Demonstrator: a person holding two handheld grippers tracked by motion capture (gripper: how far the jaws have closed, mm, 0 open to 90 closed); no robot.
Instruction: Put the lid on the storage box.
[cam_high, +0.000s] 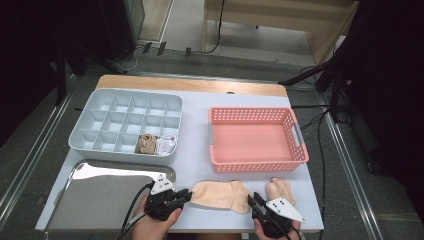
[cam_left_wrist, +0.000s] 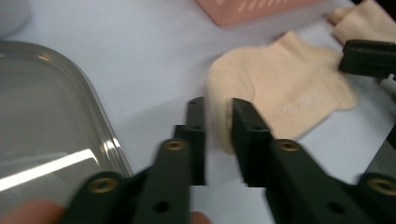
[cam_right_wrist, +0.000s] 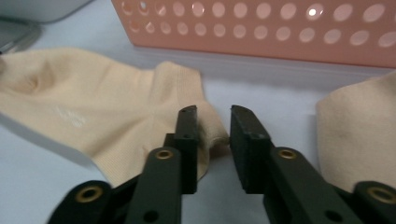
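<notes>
Both grippers (cam_high: 186, 195) (cam_high: 253, 201) seemingly part-open, straddling sock (cam_high: 220, 194).

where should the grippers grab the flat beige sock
By its two ends: the left gripper at the toe edge from the left, the right gripper at the cuff corner from the right. The sock lies flat, so only its thin edges offer a pinch.

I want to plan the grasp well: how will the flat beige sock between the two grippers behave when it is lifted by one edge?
The beige sock lies flat and thin with soft creases, so it will probably droop and fold. It looks light. Its knit surface seems matte, so the fingers should hardly slip, though it may drag on the table.
</notes>
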